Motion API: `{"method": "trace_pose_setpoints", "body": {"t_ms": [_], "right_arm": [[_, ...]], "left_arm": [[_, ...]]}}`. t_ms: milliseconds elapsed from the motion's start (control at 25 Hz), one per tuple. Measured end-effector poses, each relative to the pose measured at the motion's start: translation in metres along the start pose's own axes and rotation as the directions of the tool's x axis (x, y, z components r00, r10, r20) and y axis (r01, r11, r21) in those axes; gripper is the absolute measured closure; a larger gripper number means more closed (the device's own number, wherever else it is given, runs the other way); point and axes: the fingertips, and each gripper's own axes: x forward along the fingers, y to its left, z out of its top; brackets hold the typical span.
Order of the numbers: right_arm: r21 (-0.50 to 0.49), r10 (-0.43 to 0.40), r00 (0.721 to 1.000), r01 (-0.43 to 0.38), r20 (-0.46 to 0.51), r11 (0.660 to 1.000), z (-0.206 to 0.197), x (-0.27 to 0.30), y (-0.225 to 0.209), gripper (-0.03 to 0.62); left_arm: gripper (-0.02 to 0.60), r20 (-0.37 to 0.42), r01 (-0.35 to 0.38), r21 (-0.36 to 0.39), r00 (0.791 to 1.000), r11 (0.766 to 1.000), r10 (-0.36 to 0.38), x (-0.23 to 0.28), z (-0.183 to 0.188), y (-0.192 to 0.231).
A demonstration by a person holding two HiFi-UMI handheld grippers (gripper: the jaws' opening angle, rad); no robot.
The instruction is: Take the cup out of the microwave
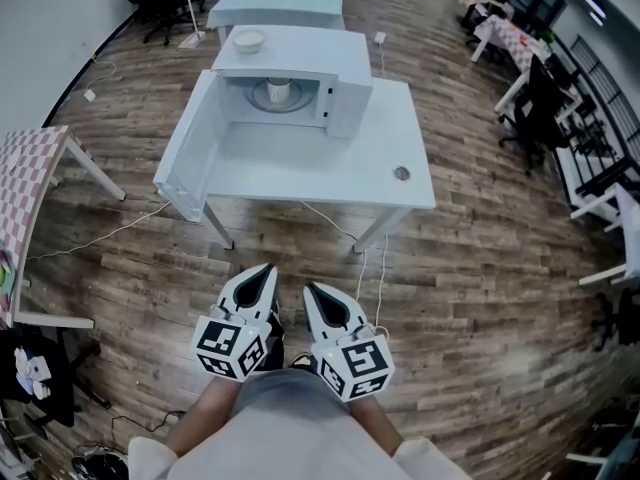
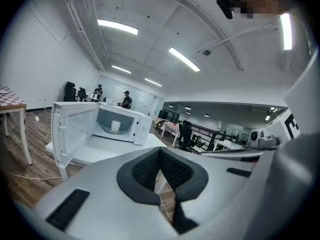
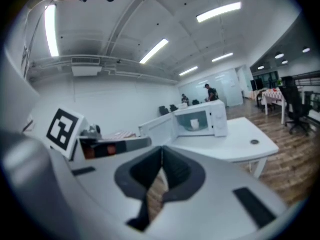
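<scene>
Microwave (image 1: 345, 63): on counter (image 1: 330, 173), door (image 1: 190, 148) open, cup (image 1: 279, 90) inside, bowl (image 1: 248, 40) on top.
Left gripper (image 1: 267, 269), right gripper (image 1: 310, 290): side by side, well short of counter; fingers closed, empty.

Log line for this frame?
door: open | cup: inside microwave, untouched | left tool: shut, empty | right tool: shut, empty | both short of table
</scene>
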Motion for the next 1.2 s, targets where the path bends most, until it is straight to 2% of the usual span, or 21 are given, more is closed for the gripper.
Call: {"method": "trace_pose_setpoints", "body": {"t_ms": [560,1200], "right_arm": [[-0.021,-0.006,1.0,0.005,-0.005,1.0,0.031,0.052,-0.019,0.571],[-0.043,0.008,0.999,-0.01,-0.034,0.999,0.052,0.112,-0.015,0.571]], "left_arm": [[0.566,0.013,0.012,-0.035,1.0,0.999,-0.012,0.044,0.027,0.037],[0.566,0.023,0.019,-0.061,1.0,0.998,-0.018,0.069,0.05,0.082]]}}
